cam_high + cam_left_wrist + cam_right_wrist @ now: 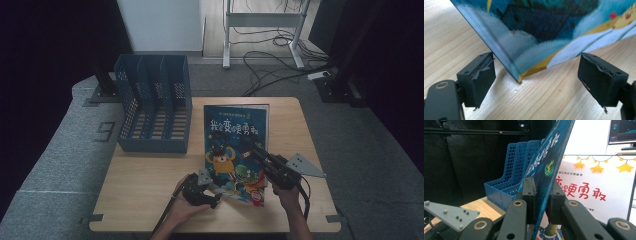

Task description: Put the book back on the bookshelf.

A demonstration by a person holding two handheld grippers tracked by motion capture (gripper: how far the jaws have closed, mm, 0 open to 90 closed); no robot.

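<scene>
Two risks: right tongs (541, 202) pinch only the book (235, 150) cover, which could tear; left tongs (536, 80), spread, offer its corner no support.

I see a blue file rack (154, 107) standing on the far left of the wooden table (145, 185); cables (272, 67) trail across the floor beyond.

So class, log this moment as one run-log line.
right tool: shut on book cover | left tool: open around book corner | file rack: empty
</scene>
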